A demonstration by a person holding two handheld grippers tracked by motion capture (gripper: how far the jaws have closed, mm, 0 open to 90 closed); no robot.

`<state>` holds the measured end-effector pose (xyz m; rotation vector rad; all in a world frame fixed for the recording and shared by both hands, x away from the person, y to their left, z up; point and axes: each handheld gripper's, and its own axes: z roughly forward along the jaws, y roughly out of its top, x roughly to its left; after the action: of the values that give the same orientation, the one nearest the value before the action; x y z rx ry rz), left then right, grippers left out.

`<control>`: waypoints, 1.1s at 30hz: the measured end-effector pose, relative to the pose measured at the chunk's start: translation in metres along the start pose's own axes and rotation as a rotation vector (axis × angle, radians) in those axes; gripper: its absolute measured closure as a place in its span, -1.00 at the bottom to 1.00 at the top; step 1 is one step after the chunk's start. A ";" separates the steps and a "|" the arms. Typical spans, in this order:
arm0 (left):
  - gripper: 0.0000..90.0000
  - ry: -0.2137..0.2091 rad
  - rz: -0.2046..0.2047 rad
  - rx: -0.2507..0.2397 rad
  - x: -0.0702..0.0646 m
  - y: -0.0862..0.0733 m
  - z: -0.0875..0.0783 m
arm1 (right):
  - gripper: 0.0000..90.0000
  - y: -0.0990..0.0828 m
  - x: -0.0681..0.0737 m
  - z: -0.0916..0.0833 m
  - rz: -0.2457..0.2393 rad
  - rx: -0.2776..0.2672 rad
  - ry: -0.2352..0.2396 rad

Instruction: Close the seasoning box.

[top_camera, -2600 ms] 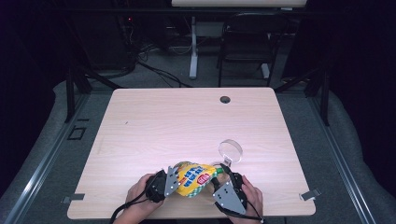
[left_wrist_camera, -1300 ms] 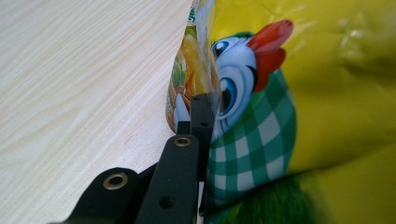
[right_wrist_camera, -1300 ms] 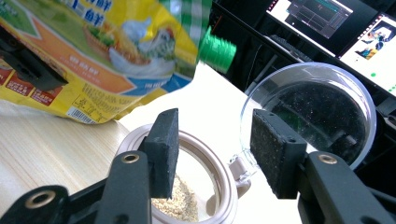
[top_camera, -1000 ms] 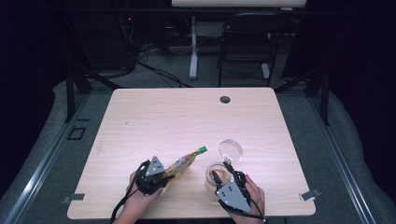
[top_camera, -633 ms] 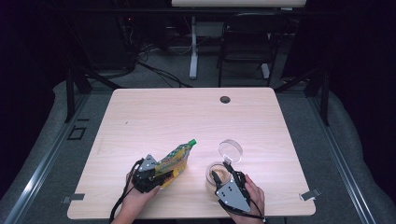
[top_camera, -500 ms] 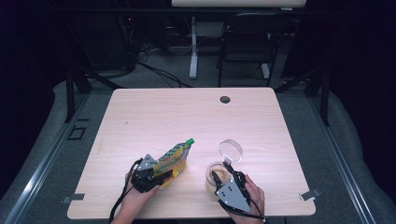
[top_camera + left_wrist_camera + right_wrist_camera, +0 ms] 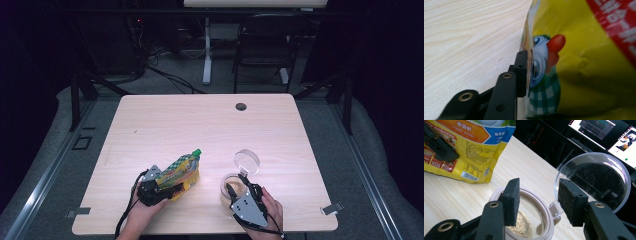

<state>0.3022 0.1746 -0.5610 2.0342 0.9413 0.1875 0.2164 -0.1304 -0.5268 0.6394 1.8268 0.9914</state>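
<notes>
- Since the earliest frame, when both grippers worked the pouch over the jar together, the pouch (image 7: 181,170) has gone over to the left part of the table (image 7: 200,125), and within the last second it has swung from pointing about two o'clock to about one o'clock in the high view.
- Now the pouch lies near the table's front edge, at about seven o'clock from the table's centre; its long axis runs from the yellow bottom by the left gripper (image 7: 159,186) up to the green cap at one o'clock.
- Left gripper's jaws have just been opening; one black jaw lies against the pouch's printed side in the left gripper view, the other jaw is hidden, so I cannot tell whether the pouch is gripped.
- Jar (image 7: 233,186) stands at three o'clock from the pouch, apart from it, with brownish powder inside and its clear lid (image 7: 247,161) flipped open at one o'clock.
- Right gripper (image 7: 537,200) is clamped on the jar's rim: one pad inside the mouth, one outside by the hinge.
</notes>
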 end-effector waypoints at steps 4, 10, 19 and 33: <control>0.41 -0.019 0.005 -0.010 0.001 -0.001 -0.003 | 0.15 0.000 0.000 0.000 -0.001 0.000 0.002; 0.20 -0.008 0.009 -0.017 0.001 -0.003 -0.006 | 0.15 0.000 0.000 0.000 0.000 0.002 0.006; 0.01 -0.005 0.038 -0.014 -0.002 -0.006 -0.010 | 0.14 0.001 0.000 0.000 0.005 0.006 0.012; -0.05 0.003 0.045 -0.028 -0.004 -0.010 -0.023 | 0.09 0.002 -0.004 -0.001 0.019 0.030 0.035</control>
<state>0.2835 0.1905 -0.5536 2.0314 0.8904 0.2267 0.2173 -0.1325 -0.5228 0.6624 1.8721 0.9954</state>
